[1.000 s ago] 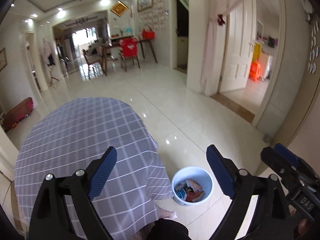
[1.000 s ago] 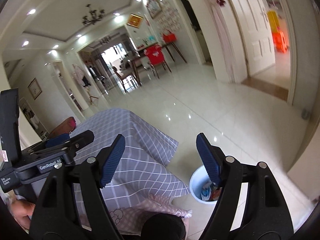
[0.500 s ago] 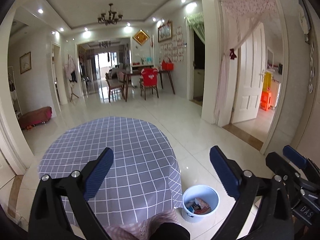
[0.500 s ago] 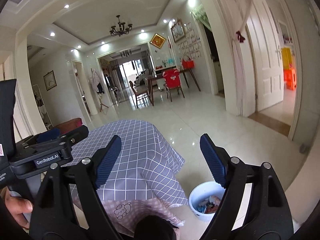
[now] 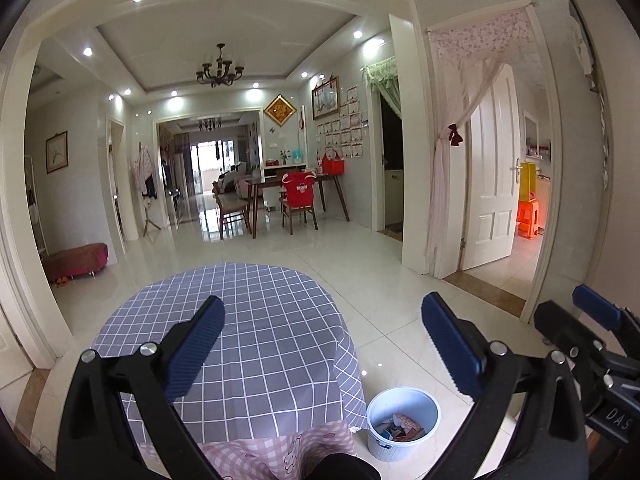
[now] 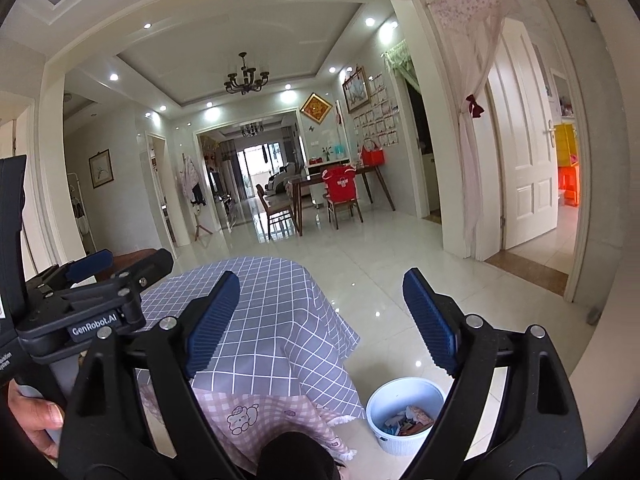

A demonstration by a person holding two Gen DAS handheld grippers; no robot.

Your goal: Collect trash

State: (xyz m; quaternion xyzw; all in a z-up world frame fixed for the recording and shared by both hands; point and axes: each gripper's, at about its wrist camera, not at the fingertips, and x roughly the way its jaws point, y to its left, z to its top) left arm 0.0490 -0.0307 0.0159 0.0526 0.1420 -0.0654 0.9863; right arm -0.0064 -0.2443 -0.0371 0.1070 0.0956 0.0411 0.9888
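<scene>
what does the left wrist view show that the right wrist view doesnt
Only the left wrist view: the left gripper head-on, open and empty, the right gripper's side at the frame's right edge, and a low red bench by the left wall.

Only the right wrist view: the right gripper head-on, open and empty, the left gripper's body beside it, and the hand holding that one.

Both: the checked tablecloth with nothing on it, the white bin holding wrappers on the floor, and the dining table beyond.

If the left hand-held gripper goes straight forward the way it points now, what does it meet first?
Probably the checked tablecloth on the round table: the open left hand-held gripper points slightly downward over it, and nothing is between its fingers. Depth is unclear.
</scene>
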